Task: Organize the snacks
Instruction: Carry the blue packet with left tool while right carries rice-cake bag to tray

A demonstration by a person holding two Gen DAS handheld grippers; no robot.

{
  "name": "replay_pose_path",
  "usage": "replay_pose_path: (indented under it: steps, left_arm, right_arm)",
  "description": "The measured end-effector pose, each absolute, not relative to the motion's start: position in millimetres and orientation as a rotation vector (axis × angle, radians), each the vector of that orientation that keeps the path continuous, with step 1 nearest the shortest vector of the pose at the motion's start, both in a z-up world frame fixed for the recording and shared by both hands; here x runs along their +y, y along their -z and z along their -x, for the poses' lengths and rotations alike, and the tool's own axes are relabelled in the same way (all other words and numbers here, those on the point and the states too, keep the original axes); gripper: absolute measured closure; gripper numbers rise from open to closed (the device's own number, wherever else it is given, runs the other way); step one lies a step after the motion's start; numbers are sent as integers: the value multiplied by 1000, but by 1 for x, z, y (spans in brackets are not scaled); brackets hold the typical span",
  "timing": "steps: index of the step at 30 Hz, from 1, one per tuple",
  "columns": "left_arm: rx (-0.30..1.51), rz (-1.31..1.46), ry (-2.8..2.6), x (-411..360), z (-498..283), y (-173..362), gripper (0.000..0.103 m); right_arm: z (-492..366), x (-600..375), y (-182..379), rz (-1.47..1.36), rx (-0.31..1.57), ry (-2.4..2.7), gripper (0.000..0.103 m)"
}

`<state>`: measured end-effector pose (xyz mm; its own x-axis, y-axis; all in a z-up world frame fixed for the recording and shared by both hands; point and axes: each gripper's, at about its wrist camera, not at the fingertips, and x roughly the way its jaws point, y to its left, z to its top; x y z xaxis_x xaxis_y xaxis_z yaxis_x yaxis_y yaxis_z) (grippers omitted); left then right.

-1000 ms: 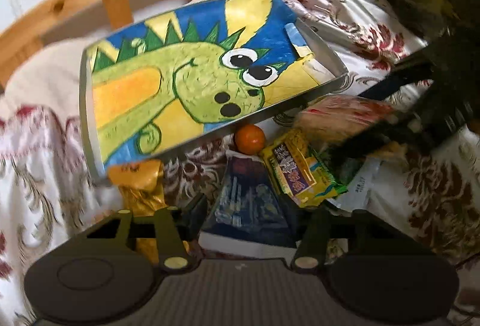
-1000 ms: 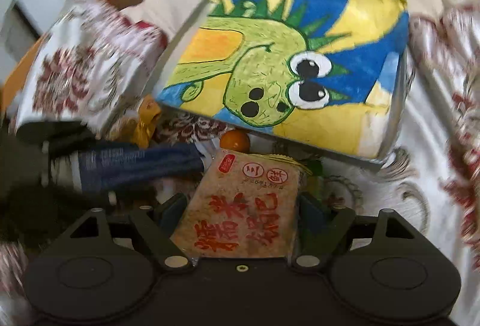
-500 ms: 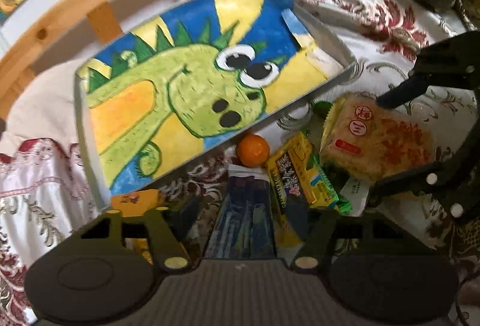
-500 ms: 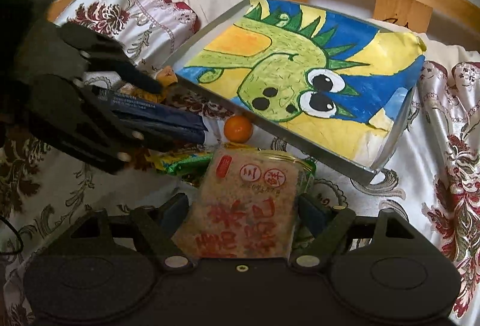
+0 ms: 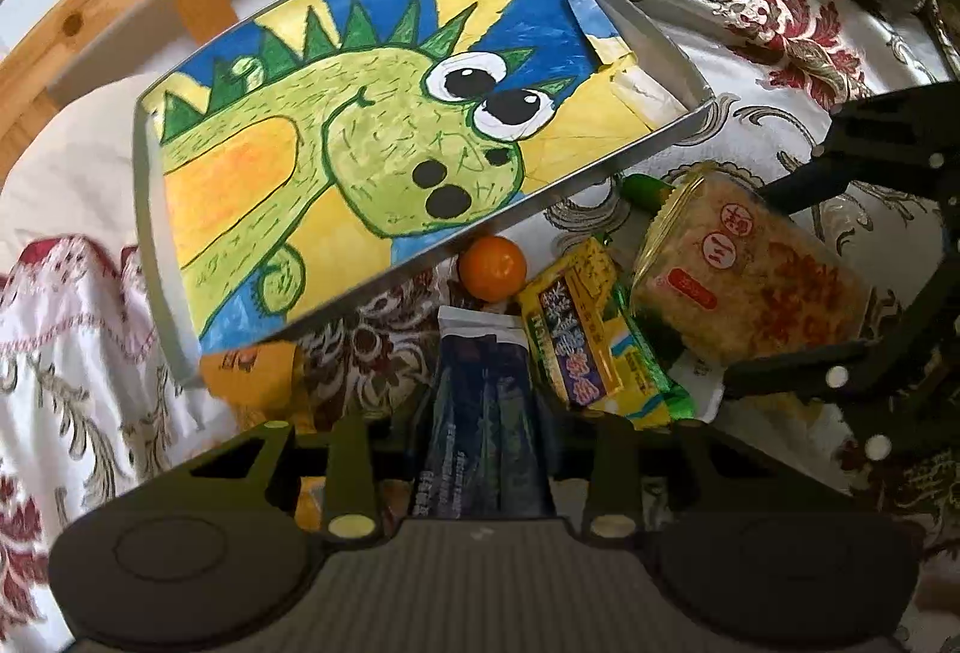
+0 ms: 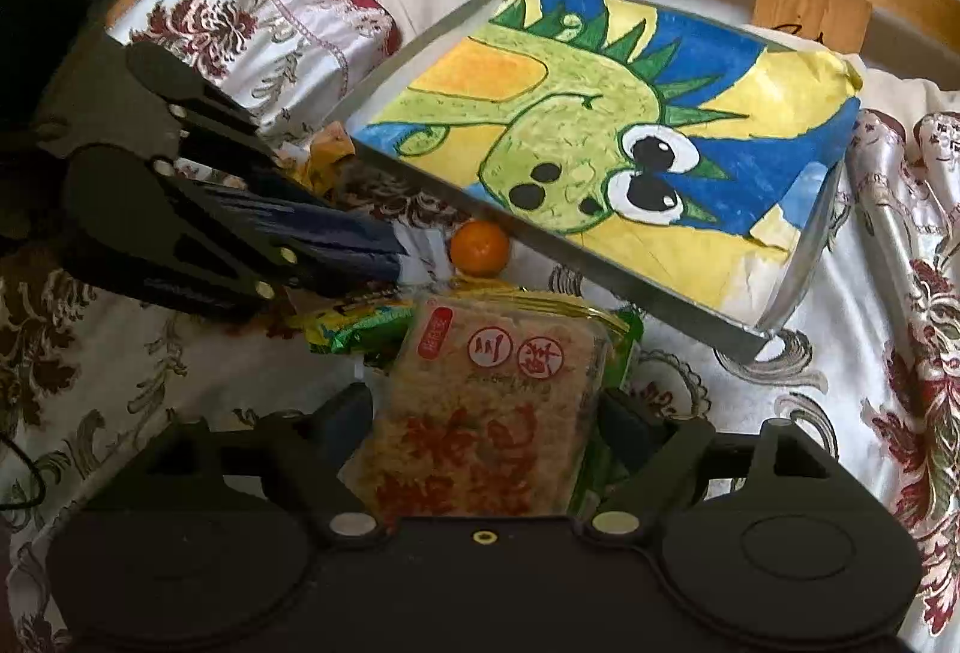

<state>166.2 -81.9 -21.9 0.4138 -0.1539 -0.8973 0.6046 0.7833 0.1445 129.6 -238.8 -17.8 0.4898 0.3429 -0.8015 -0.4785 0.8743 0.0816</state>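
Right wrist | clear rice-cracker pack (image 6: 486,413), red print | right hand-held gripper (image 6: 486,431) clamps it

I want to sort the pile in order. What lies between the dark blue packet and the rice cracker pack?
The yellow-green snack packet lies between the dark blue packet and the rice cracker pack, clearest in the left wrist view.

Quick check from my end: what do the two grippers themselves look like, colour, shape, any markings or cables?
Both are matte black plastic. The left gripper has a ribbed grey panel between two round housings, and pale round screw heads at the finger bases. The right gripper has the same round housings, a small brass-coloured dot at centre, and flat tapering fingers dotted with pale rivets. No hands or sleeves show; a thin dark cable crosses the right view's left edge.
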Motion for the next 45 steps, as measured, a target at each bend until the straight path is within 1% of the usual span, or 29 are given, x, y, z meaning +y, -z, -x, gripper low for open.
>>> replay_pose_path:
  steps: [3,7,13,18,31,39,45]
  left_arm:
    - [1038,-461,475,-80,-158,16,65]
    - [1033,-393,441,-74,-148,7,66]
    - [1024,-350,435,-71,-133,-6,66]
    - [1038,-273,438,-68,-129,-10,66]
    - [1011,-208,422,-64,-119,-13,66]
    - [913,-226,398,-66,-114,-25,66]
    - [846,-171,349,-62,-135,-35,66]
  right_arm:
    - [-126,-238,17,190,928,-486,21]
    - [-118,-235,16,237,905,-475,25]
    - [-106,-234,14,284,888,-487,29]
    - [-95,-231,12,318,879,-502,30]
    - [-88,-222,20,405,877,-532,31]
    - [-68,-219,12,563,750,-563,31]
    - [-83,-231,-11,517,667,-522,31]
